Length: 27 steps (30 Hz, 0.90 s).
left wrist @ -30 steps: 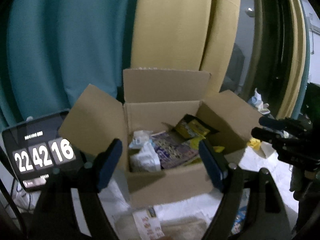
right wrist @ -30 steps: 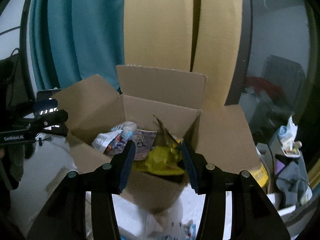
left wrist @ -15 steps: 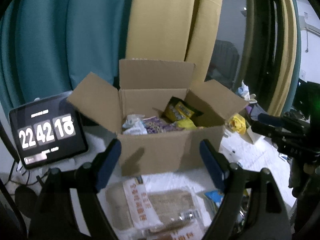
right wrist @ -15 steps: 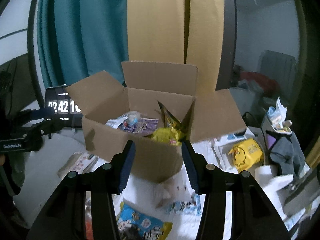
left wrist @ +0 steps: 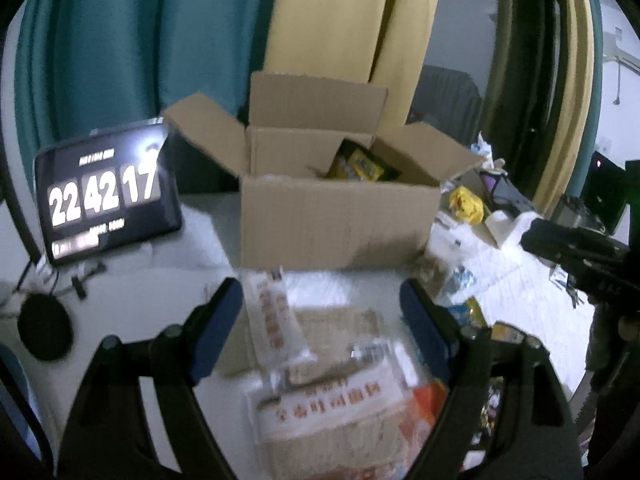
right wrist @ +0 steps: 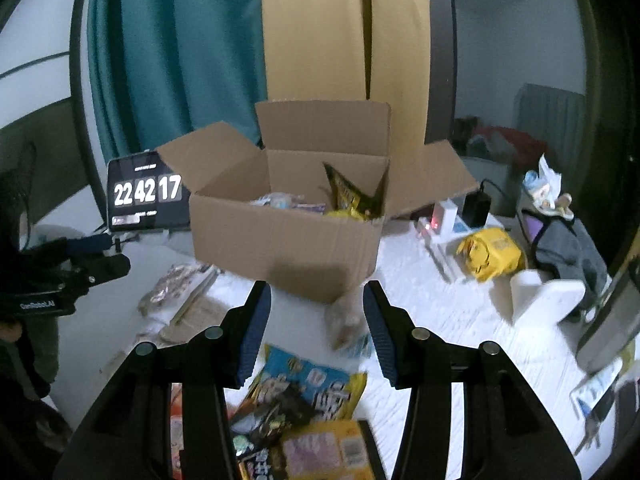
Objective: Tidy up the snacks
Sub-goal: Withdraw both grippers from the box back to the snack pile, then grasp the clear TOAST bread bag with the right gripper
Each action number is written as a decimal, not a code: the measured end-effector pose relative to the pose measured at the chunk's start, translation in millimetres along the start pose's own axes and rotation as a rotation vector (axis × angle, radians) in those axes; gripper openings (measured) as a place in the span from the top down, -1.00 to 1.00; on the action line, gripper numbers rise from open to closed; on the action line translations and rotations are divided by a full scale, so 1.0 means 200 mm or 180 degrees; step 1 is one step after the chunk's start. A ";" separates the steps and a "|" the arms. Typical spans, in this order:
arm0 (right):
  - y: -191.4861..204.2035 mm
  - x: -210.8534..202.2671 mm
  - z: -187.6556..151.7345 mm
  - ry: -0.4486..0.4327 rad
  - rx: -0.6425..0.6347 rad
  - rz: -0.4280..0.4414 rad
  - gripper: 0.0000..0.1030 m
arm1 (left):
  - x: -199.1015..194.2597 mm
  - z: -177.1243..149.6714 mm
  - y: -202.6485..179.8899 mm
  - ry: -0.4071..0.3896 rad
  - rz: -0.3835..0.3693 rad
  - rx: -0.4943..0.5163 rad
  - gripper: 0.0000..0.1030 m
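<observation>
An open cardboard box (left wrist: 340,216) (right wrist: 288,240) stands on the white table, with a yellow-and-black snack bag (left wrist: 360,164) (right wrist: 348,196) and other packets inside. My left gripper (left wrist: 320,312) is open above a clear packet with orange print (left wrist: 276,320) and a white bag with red lettering (left wrist: 332,400); nothing sits between its pads. My right gripper (right wrist: 318,308) is open and empty, in front of the box. Below it lie a blue snack packet (right wrist: 312,380) and a yellow pack (right wrist: 324,452). Each gripper shows in the other's view: right gripper (left wrist: 576,248), left gripper (right wrist: 96,256).
A tablet showing a clock (left wrist: 104,196) (right wrist: 144,192) leans left of the box. A yellow bag (right wrist: 492,252), a white block (right wrist: 544,296) and grey clothing (right wrist: 568,244) crowd the right side. Teal and yellow curtains hang behind. A small clear packet (right wrist: 344,320) lies by the box's front corner.
Both grippers have drawn back from the box and sunk toward the table. The box looks farther off, and loose snack packets have come into view beneath the fingers.
</observation>
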State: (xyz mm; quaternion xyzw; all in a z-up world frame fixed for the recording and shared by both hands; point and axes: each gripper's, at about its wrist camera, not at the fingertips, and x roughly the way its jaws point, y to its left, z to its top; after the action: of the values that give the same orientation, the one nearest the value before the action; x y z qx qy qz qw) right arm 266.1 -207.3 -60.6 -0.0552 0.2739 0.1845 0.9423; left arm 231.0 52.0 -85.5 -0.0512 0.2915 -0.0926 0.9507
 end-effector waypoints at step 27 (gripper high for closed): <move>0.57 0.32 -0.39 0.0759 0.0186 0.0570 0.00 | 0.08 -0.50 0.39 0.0534 0.0249 -0.0423 -0.60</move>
State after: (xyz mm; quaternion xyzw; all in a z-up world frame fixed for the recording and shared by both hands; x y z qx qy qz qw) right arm 235.8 -97.7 -161.0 -0.0245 0.3930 0.2519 0.8840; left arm 200.0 121.3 -189.0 -0.0947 0.3772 -0.0399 0.9204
